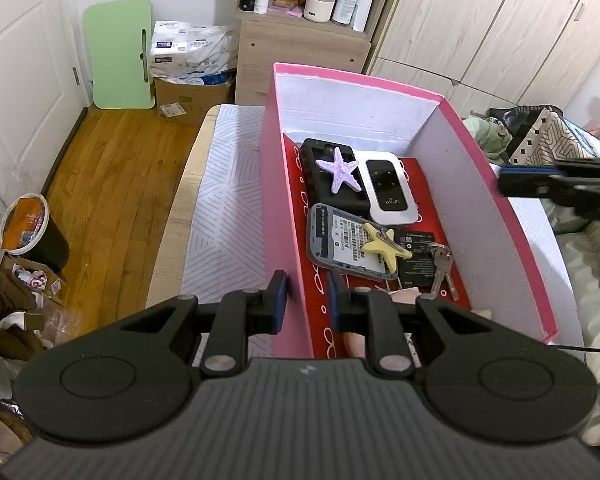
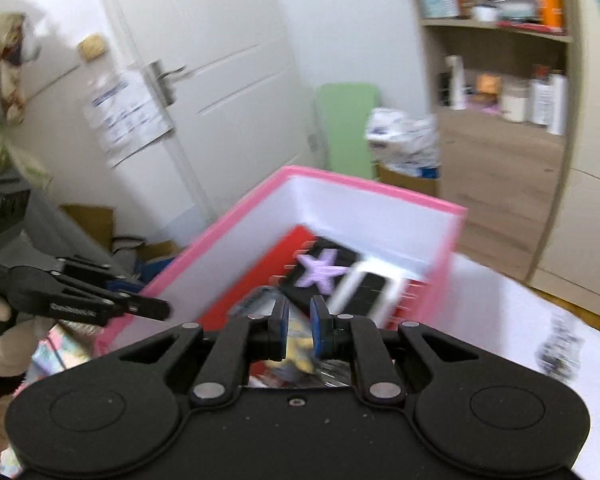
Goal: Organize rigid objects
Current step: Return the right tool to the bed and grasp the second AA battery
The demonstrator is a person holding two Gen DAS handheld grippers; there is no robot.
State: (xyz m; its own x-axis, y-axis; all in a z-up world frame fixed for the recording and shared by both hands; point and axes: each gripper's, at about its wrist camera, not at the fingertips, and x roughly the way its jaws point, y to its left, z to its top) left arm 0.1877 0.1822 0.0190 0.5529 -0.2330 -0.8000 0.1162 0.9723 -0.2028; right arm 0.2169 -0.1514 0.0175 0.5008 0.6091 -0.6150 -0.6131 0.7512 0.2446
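A pink box (image 1: 284, 216) with white inner walls and a red floor stands on the table. Inside it lie a purple starfish (image 1: 339, 171) on a black case (image 1: 320, 196), a white Wi-Fi router (image 1: 388, 190), a grey phone (image 1: 336, 240) with a yellow starfish (image 1: 384, 246) on it, a black battery (image 1: 416, 256) and keys (image 1: 442, 268). My left gripper (image 1: 307, 292) straddles the box's near left wall and is shut on it. My right gripper (image 2: 299, 316) hovers over the box's near end, nearly closed on nothing. It also shows above the box's right wall (image 1: 508, 184).
The table carries a white patterned cloth (image 1: 224, 208). A bin (image 1: 28, 228) and cardboard clutter stand on the wooden floor at the left. Behind the box are a green board (image 1: 118, 52), a shelf cabinet (image 1: 300, 52) and wardrobes. Bags (image 1: 548, 136) lie to the right. A small dark object (image 2: 560, 348) lies on the cloth.
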